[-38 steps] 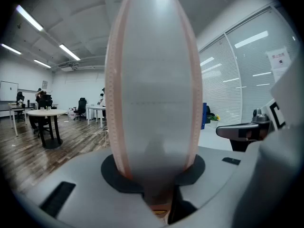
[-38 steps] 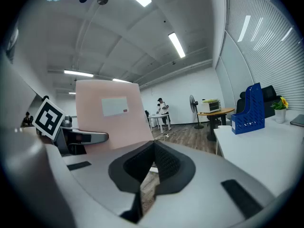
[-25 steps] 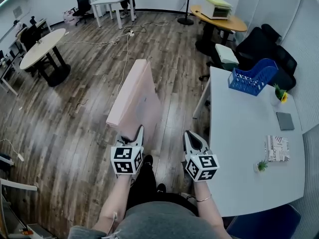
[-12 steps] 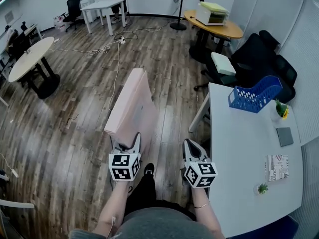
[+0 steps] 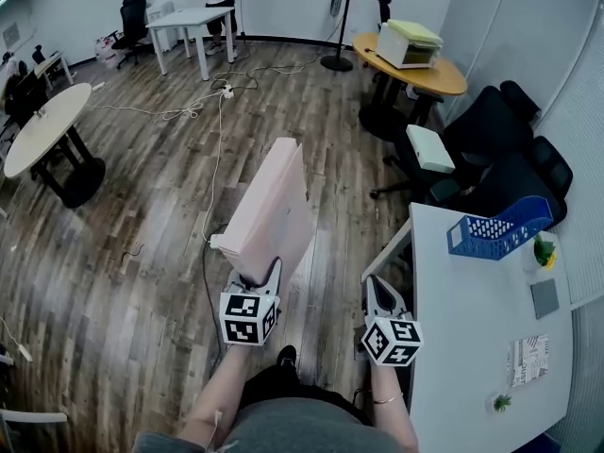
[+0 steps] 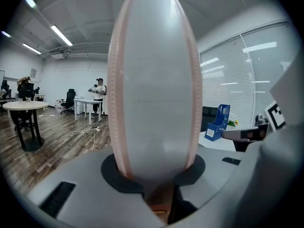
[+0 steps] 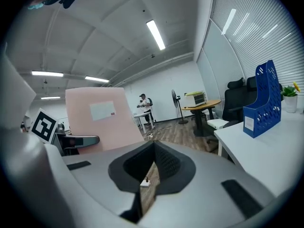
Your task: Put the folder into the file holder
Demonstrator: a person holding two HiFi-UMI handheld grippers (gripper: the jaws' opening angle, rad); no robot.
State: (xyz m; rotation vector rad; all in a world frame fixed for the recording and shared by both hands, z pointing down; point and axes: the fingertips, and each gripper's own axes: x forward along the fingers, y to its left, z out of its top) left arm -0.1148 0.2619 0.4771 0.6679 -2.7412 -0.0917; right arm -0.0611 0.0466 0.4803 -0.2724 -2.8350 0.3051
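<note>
- Folder [image 5: 269, 210], pink and thick, stands on edge in the lower middle of the head view. It is above the wooden floor [image 5: 142, 206] and leans away toward the top of the frame.
- At its near lower end the left tool [image 5: 260, 276] is clamped on it. In the left gripper view the folder [image 6: 154, 80] fills the centre of the frame, rising from between the two jaws, which press on both of its sides [image 6: 154, 177].
- To the right in the head view, the right tool [image 5: 380, 291] is apart from the folder and just beside the left edge of the white bench [image 5: 472, 347].
- The right gripper view shows that tool's jaws [image 7: 153, 148] meeting at their tips with nothing between them. The folder [image 7: 99, 122] is at the left of that frame.
- A blue perforated file holder [image 5: 498, 229] stands on the far end of the bench, at the right edge of the head view, well apart from the folder. It also shows at the right in the left gripper view [image 6: 218, 122] and in the right gripper view [image 7: 260, 101].
- Just right of the file holder is a potted plant [image 5: 544, 251]. Lower along the bench's right side lie a dark pad [image 5: 545, 298], a printed booklet [image 5: 528, 359] and a small green plant [image 5: 502, 402].
- Black chairs [image 5: 510, 149] stand beyond the bench at the upper right.
</note>
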